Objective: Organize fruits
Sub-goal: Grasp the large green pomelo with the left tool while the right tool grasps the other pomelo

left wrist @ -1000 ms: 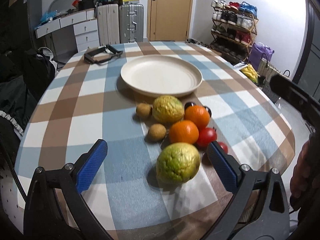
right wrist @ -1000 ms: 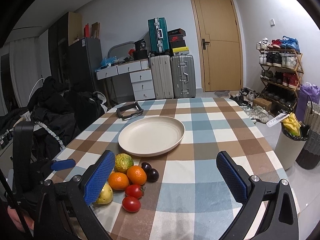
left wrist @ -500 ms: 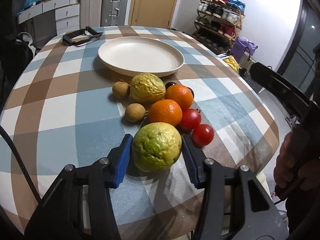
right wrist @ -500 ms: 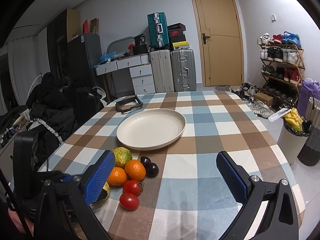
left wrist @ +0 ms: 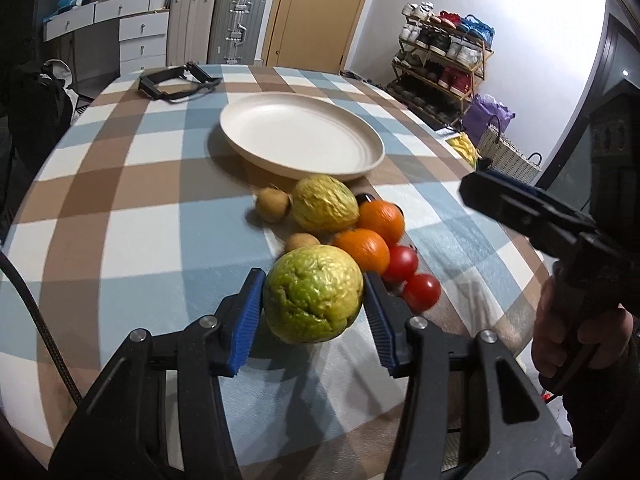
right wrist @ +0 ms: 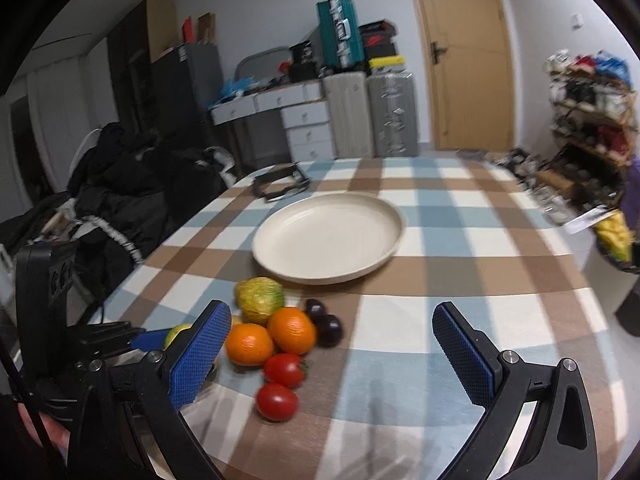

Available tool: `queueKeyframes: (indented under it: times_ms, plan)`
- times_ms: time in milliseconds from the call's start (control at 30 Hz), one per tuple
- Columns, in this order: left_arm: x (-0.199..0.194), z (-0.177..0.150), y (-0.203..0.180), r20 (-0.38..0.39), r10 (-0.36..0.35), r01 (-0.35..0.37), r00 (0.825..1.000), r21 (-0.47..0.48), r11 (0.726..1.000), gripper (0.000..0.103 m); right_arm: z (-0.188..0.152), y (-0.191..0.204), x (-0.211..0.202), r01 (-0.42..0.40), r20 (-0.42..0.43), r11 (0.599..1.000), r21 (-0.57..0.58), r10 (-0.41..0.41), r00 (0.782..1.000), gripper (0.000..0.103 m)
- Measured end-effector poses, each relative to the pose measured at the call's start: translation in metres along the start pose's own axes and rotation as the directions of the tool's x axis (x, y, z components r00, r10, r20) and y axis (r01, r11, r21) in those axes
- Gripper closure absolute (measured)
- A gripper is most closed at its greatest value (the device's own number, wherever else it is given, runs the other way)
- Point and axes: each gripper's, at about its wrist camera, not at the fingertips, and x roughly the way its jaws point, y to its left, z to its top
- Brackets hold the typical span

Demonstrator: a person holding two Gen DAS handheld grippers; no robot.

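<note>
left gripper (left wrist: 314,304): jaws clamped on both sides of green guava (left wrist: 313,293), above the desk (left wrist: 120,216) | right gripper (right wrist: 332,354): jaws spread wide, nothing between the pads | oranges (left wrist: 362,249), tomatoes (left wrist: 401,264) just beyond left jaws | plate (left wrist: 300,136) farther ahead

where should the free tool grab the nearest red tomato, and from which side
Grip the nearest round red tomato across its widest middle, coming from the open tablecloth side on its right with the right tool, which is wide open. It is smooth and round, and the second red tomato crowds it behind, so keep the fingers level.
</note>
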Motion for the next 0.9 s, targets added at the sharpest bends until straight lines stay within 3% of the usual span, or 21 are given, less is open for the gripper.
queueKeyframes:
  times_ms: [333,700,833,900]
  plan:
    - [-0.004,0.02,0.033,0.025,0.028,-0.027,0.999,-0.037,0.999,0.056,0.021,0.015,0.062,-0.158,-0.146,0.987,-0.026,0.153,0.977,0.0]
    - [0.009,0.037,0.064,0.016,0.063,-0.062,0.998,-0.084,0.995,0.056,0.029,0.03,0.106,-0.219,-0.255,0.974,-0.065,0.196,0.947,0.0]
    - [0.013,0.04,0.067,0.018,0.066,-0.065,0.998,-0.086,0.994,0.056,0.029,0.033,0.115,-0.248,-0.294,0.967,-0.056,0.222,0.93,0.013]
    - [0.015,0.042,0.069,0.019,0.069,-0.067,0.997,-0.086,0.994,0.056,0.028,0.034,0.118,-0.248,-0.303,0.967,-0.057,0.22,0.927,0.014]
